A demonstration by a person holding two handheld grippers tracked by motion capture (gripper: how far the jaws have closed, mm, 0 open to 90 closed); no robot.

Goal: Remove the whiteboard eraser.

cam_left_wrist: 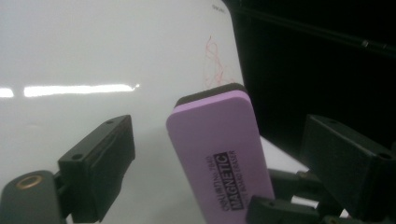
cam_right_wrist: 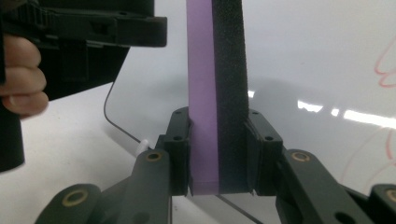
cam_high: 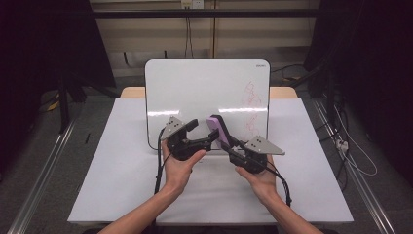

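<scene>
Palms face up (right hand-held gripper (cam_right_wrist: pixel 217 154) clamping the eraser (cam_right_wrist: pixel 215 70))

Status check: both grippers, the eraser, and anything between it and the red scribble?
Right gripper shut on eraser, foam side toward whiteboard. Left gripper open, jaws astride eraser, not gripping. Red scribble unwiped; nothing in the way.

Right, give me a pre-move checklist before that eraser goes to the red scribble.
1. Right gripper clamped on the eraser, jaws on its purple and foam faces: ok.
2. Left gripper clear of the eraser, jaws apart either side without pressing: ok.
3. Foam side turned toward the whiteboard: cannot tell.
4. Red scribble present on the board's right part: ok.
5. Eraser touching the board: not ok, it is held up in front.
</scene>
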